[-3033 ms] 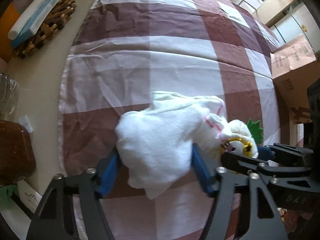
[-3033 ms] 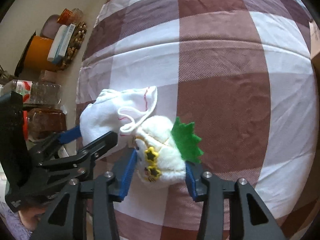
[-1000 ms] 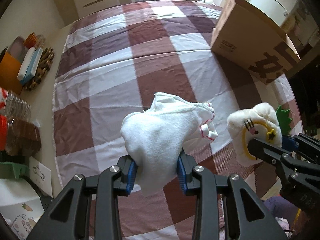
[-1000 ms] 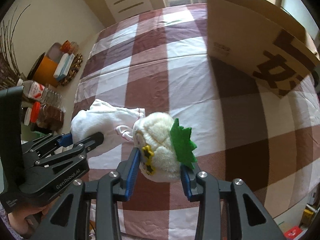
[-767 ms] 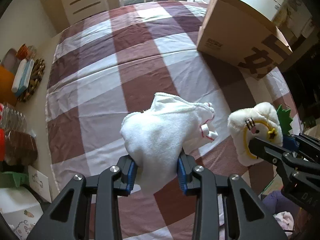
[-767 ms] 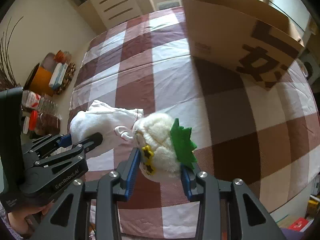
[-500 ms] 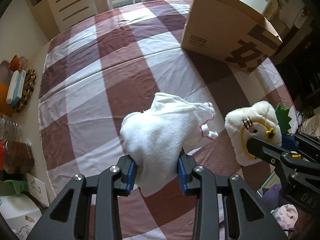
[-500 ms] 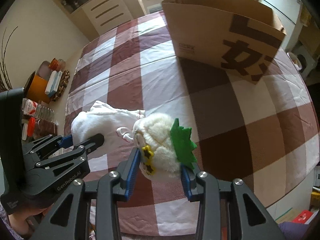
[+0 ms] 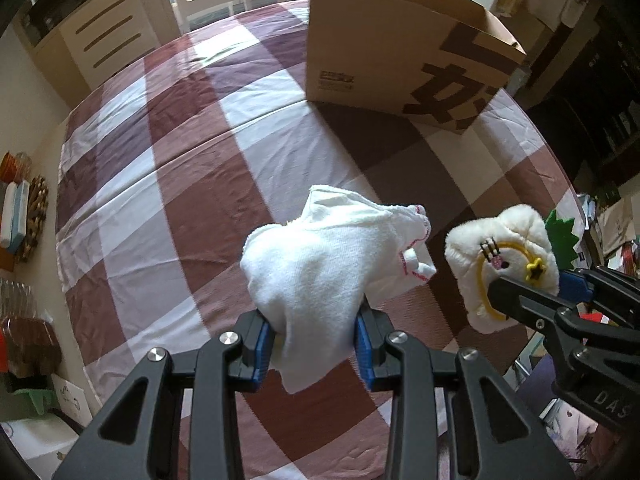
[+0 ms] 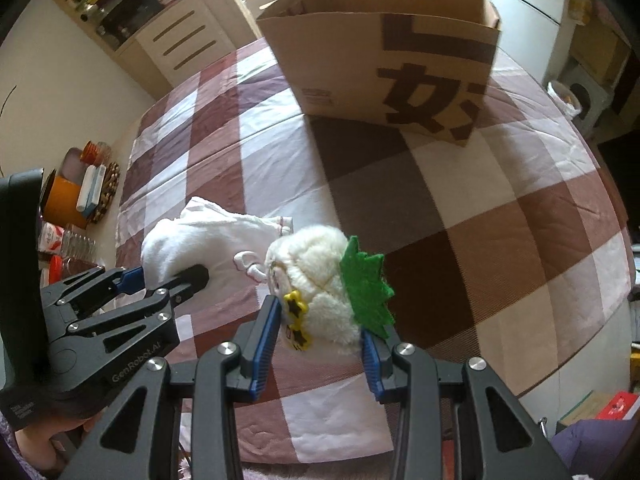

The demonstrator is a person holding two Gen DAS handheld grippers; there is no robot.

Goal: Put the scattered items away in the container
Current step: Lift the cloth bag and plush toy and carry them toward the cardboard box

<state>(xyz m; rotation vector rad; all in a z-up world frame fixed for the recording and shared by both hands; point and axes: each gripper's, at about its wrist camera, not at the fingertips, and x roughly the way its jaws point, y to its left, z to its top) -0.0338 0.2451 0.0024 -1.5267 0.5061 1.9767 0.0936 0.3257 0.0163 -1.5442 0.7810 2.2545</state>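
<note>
My left gripper (image 9: 314, 338) is shut on a bunched white cloth (image 9: 332, 256) with a pink-stitched edge, held above the table. Beside it to the right, my right gripper (image 10: 320, 338) is shut on a white plush toy (image 10: 316, 276) with a green felt leaf and yellow star glasses. The same plush toy (image 9: 504, 252) shows at the right of the left wrist view, and the cloth (image 10: 204, 236) at the left of the right wrist view. An open cardboard box (image 10: 384, 52) with dark lettering stands at the far side of the table, ahead of both grippers; its inside is hidden.
A brown and white checked tablecloth (image 9: 192, 184) covers the table. Along the left edge sit an orange container (image 10: 64, 200), a woven mat (image 9: 34, 216) with a small box on it, and bottles (image 10: 68, 244). White drawers (image 10: 180, 40) stand behind. Clutter lies on the floor at the right (image 10: 612, 404).
Both grippers have carried the cloth and the plush toy across the table toward the cardboard box, which now looks larger and nearer the middle. Both grips are unchanged.
</note>
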